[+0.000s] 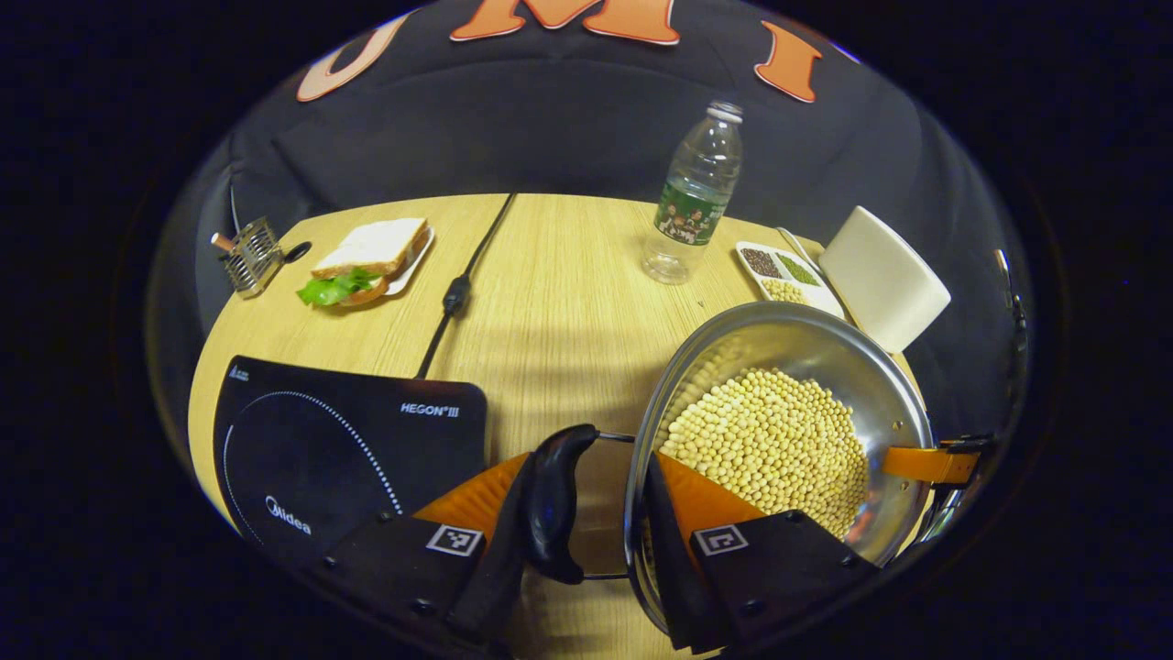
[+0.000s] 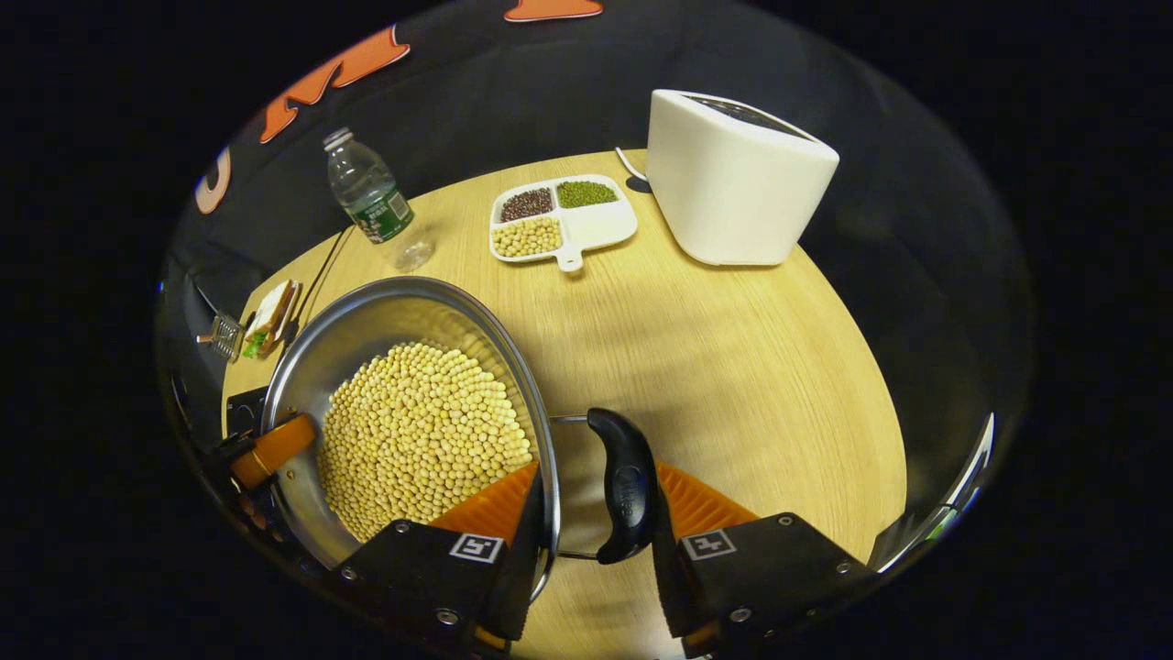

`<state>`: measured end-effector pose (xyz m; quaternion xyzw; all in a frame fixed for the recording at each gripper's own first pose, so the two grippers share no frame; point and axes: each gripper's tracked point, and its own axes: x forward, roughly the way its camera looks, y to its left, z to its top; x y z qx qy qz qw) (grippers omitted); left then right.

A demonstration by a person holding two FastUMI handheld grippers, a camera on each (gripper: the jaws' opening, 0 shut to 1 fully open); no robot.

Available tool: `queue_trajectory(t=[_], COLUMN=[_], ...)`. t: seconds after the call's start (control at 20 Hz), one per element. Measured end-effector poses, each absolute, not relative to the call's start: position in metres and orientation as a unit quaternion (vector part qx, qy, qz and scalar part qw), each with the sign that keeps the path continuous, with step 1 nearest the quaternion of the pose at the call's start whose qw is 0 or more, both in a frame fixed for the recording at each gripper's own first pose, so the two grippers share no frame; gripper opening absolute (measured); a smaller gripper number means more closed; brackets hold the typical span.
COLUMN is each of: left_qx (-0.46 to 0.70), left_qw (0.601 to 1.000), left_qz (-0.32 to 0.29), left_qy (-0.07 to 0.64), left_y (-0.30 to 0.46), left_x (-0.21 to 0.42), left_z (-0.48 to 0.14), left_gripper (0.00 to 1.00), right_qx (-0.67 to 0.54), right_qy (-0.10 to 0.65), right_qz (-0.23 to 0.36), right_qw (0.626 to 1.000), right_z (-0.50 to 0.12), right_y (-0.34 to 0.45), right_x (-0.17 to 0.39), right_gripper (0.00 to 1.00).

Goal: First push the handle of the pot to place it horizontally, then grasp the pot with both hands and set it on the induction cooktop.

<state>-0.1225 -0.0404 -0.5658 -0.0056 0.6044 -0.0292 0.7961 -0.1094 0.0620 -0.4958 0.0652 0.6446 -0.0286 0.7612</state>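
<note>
A steel pot (image 1: 825,339) holding yellow soybeans (image 1: 770,431) is between both grippers, right of the black induction cooktop (image 1: 348,440). My left gripper (image 1: 591,467) is closed across one black side handle (image 1: 550,500) and the rim, one finger outside the handle and the other inside the pot wall. My right gripper (image 2: 596,472) clamps the opposite black handle (image 2: 623,486) and rim of the pot (image 2: 367,321) the same way. Whether the pot rests on the wooden table (image 1: 550,302) or hangs above it is unclear. A corner of the cooktop (image 2: 243,412) peeks out beyond the pot.
At the back stand a water bottle (image 1: 696,192), a sandwich on a plate (image 1: 371,261), a small metal rack (image 1: 249,255) and the cooktop's cord (image 1: 455,295). A divided dish of beans (image 2: 559,215) and a white appliance (image 2: 733,179) sit far right.
</note>
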Motion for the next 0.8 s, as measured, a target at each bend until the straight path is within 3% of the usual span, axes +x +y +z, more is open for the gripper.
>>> queue_trajectory(t=[0.55,0.6,0.65,0.8], left_qx=[-0.010,-0.013,-0.013,-0.014], left_qw=[0.828,0.826,0.826,0.831], left_qz=[0.028,0.035,0.040,0.058], left_qy=[0.560,0.562,0.562,0.554], left_y=[0.037,0.043,0.050,0.079], left_x=[-0.105,-0.106,-0.104,-0.099], left_z=[-0.466,-0.457,-0.449,-0.420], left_gripper=[0.68,0.68,0.68,0.69], right_qx=[0.043,0.043,0.042,0.035], right_qy=[0.609,0.615,0.614,0.605], right_qz=[0.025,0.029,0.035,0.058], right_qw=[0.792,0.787,0.788,0.793], right_z=[-0.514,-0.515,-0.514,-0.514], right_y=[0.059,0.058,0.058,0.052], right_x=[-0.101,-0.102,-0.098,-0.089], right_gripper=[0.56,0.51,0.56,0.56])
